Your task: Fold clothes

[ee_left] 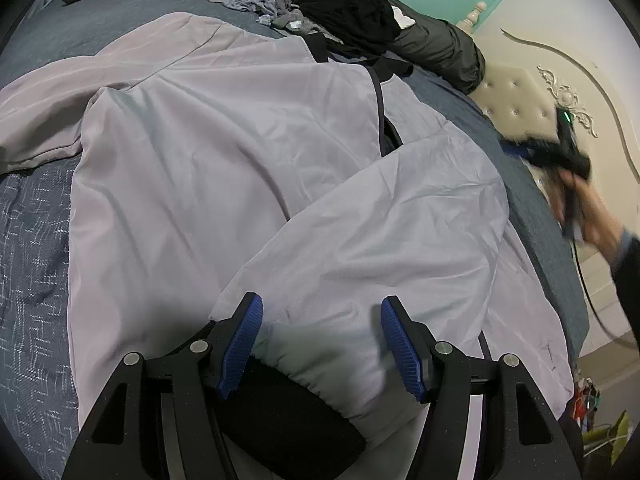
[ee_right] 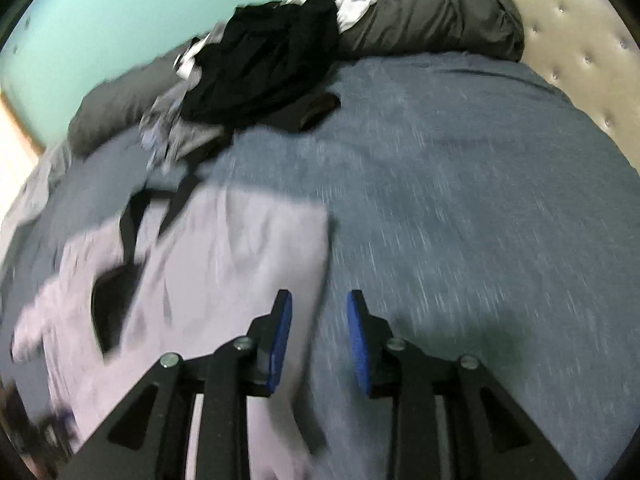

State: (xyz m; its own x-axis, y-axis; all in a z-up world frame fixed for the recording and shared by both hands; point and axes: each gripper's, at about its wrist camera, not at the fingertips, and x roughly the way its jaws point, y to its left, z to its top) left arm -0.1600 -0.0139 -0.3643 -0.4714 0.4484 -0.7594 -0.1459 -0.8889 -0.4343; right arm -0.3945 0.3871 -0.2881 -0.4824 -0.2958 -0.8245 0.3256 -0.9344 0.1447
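A pale lilac-grey jacket (ee_left: 248, 184) lies spread flat on the blue-grey bedspread (ee_left: 36, 264), which serves here as the landmark for everything else. The jacket covers the middle of the bedspread, its body running away from the left wrist camera towards the heap of clothes, and one sleeve (ee_left: 384, 232) is folded across the front panel.

The left gripper (ee_left: 322, 344) stands over the near end of that sleeve. Its blue pads are spread wide, one on either side of the gathered cuff (ee_left: 320, 376), which lies between the jaws — the pads do not press on the cloth, so nothing is gripped. A black lining or inner cuff shows just under the gathered edge, close to the gripper's frame.

The right gripper (ee_right: 319, 336) hangs above the bedspread at the jacket's right-hand edge, seen blurred in its own view. Its jaws are parted a little and nothing sits between them: the left pad stands over the lilac cloth's border, the right pad over bare bedspread. From the left wrist view the same gripper shows as a dark blur held in a hand (ee_left: 588, 216), beside the cream tufted headboard (ee_left: 516, 108).

At the far side of the bedspread lies a heap of clothes — a black garment (ee_right: 264, 64) on top of grey and blue pieces — with a dark grey pillow (ee_right: 432, 16) behind it.
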